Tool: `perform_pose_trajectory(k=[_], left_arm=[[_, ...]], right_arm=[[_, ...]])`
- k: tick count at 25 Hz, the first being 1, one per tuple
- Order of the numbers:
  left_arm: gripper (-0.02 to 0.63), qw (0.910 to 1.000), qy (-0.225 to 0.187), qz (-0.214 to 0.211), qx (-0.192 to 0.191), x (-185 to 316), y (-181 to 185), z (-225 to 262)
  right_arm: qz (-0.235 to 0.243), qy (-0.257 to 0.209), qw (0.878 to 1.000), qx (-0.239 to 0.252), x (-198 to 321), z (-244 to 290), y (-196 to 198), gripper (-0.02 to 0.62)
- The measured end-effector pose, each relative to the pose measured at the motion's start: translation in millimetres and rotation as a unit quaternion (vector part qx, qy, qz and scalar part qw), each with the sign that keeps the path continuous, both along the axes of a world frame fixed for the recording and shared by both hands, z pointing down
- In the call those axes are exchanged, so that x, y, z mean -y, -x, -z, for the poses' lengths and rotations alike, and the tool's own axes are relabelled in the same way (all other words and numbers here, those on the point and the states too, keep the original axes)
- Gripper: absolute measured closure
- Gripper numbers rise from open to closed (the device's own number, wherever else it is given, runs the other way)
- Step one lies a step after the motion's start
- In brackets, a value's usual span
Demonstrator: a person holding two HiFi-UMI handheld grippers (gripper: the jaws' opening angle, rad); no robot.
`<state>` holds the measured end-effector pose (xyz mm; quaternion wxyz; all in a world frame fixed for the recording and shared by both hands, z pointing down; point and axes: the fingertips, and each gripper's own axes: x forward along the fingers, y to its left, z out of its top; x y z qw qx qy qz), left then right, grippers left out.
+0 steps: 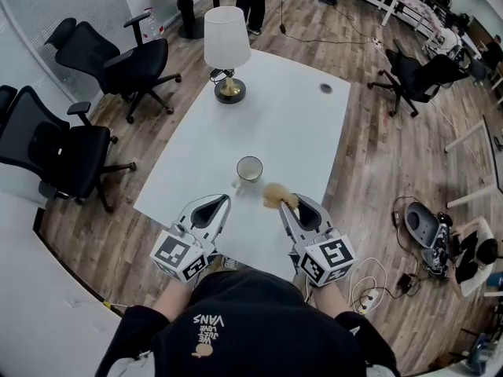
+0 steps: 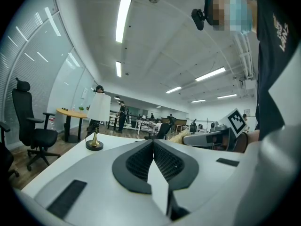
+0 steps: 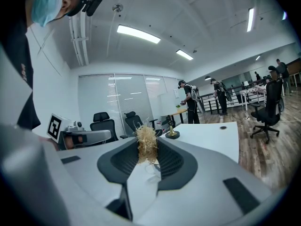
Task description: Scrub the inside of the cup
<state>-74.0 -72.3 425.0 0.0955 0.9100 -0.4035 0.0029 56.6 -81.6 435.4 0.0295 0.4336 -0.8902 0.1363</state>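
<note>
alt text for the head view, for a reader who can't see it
Seen from above, a person holds two grippers over a white table: the right gripper is shut on a straw-coloured scrubber close to an upright white cup, the left gripper is shut and empty. A white-shaded lamp stands at the table's far end.

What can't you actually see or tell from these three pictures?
- Head view: the cup is too small to show whether its inside is dirty.
- Left gripper view: the cup is out of sight behind the body of the shut left gripper.
- Right gripper view: the scrubber clamped in the right gripper hides the cup's opening.
</note>
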Motion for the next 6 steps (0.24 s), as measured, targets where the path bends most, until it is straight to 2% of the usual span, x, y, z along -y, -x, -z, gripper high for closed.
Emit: perform_pose_trajectory(k=[6], left_arm=[[0.594,1.0000,0.002,-0.002,0.002,-0.7,1.4,-1.7]], right_arm=[[0.000,0.001,1.000,-0.003,0.1,-1.2,2.5,0.480]])
